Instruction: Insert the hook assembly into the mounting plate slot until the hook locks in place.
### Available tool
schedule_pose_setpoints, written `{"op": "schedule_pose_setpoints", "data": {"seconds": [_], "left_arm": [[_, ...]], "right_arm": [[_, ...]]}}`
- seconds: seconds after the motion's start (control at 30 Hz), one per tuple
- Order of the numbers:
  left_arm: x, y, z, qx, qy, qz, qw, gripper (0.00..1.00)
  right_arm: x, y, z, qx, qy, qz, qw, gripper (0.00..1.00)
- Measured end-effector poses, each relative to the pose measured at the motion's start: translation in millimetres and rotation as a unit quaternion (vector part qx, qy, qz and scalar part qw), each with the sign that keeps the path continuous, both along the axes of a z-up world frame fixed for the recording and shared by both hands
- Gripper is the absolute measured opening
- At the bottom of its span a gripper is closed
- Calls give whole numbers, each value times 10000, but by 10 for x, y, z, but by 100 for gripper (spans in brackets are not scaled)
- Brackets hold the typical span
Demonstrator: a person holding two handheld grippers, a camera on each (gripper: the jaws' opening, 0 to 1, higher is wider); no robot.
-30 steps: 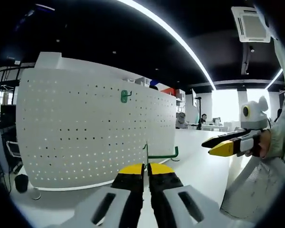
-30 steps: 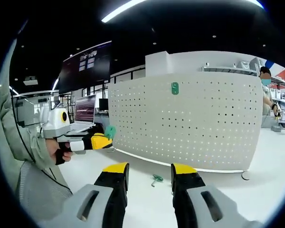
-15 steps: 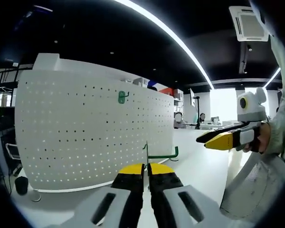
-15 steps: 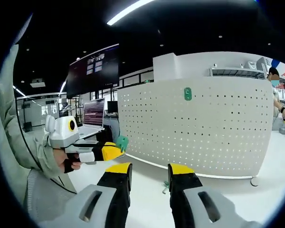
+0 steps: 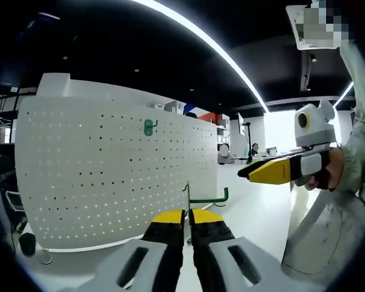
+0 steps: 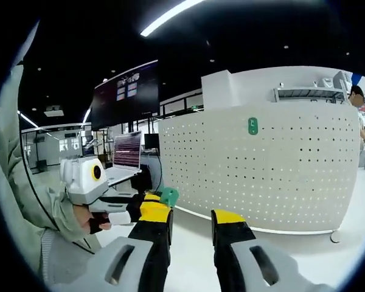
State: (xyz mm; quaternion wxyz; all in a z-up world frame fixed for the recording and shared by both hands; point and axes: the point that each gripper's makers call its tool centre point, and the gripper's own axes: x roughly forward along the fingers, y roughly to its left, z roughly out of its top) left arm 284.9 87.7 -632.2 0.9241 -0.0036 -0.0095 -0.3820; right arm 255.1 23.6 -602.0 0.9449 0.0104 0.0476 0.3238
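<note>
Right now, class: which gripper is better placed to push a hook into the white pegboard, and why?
Left. The left gripper is shut on a green hook, facing the pegboard. The right gripper is open and empty.

White pegboard panel (image 5: 115, 170), smooth and matt, looking like painted sheet metal, pierced by a regular grid of small holes. Green hook (image 5: 147, 126) mounted on it, and green hook assembly (image 5: 208, 198) pinched in the left gripper (image 5: 187, 216), both with a smooth, coated look. Gripper bodies of white moulded plastic with a slight sheen; jaw pads matt yellow over black. Right gripper (image 6: 191, 218) is of the same make. White tabletop (image 6: 304, 261), smooth, faintly glossy. Person's sleeve (image 5: 359, 152), pale woven cloth, creased.
</note>
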Motion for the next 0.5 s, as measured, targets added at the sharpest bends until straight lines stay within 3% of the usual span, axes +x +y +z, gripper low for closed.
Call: {"op": "schedule_pose_setpoints", "data": {"seconds": [0.5], "left_arm": [[-42,-35,43,39,-142,-90,9999,3]], "right_arm": [[22,299,37,55,25,332,9994,14]]}}
